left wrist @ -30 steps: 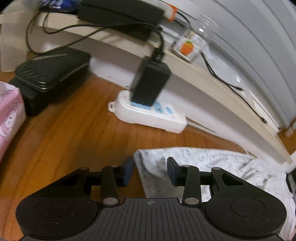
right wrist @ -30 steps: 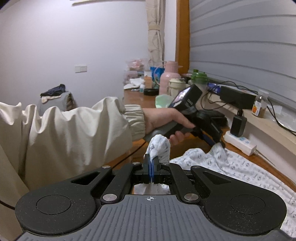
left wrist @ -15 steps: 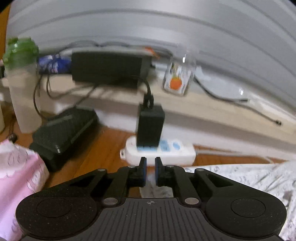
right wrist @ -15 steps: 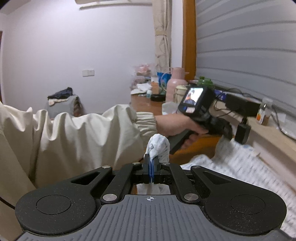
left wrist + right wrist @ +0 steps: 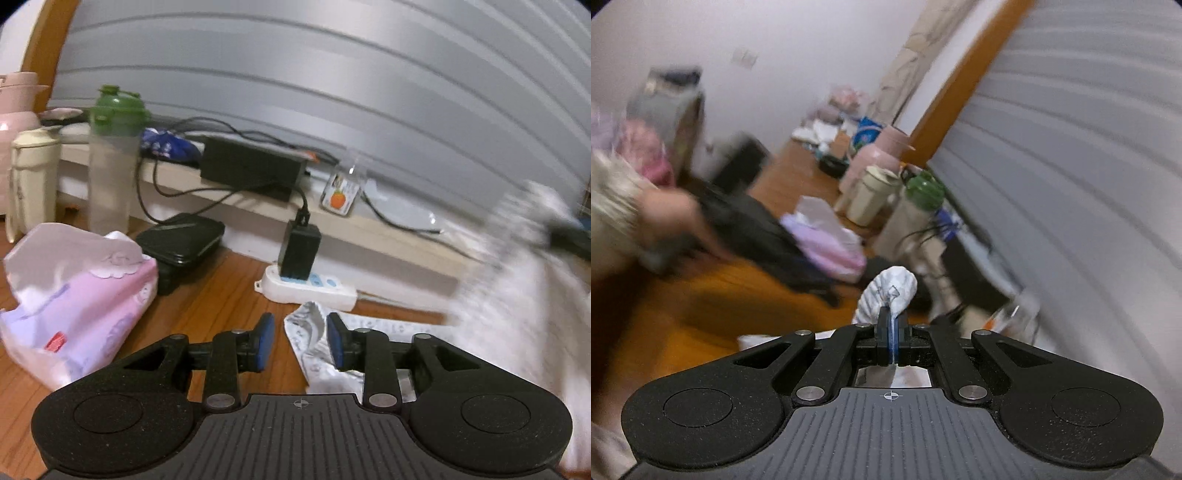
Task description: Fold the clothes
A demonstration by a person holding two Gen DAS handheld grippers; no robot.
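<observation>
On shelf, orange-fruit-labelled jar (image 5: 341,192), text unreadable, right gripper (image 5: 892,332) pinching garment (image 5: 888,291)

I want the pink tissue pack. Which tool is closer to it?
Left. The left tool sits open just right of the pink tissue pack. The right tool, shut on the white patterned cloth, is farther back.

Counted: 2 grippers (image 5: 300,339) (image 5: 892,332), 1 white garment (image 5: 491,314), 1 pink cloth (image 5: 77,295), 1 green-lid bottle (image 5: 110,170), 1 power strip (image 5: 310,290), 1 jar (image 5: 341,192), 1 black case (image 5: 184,240).
</observation>
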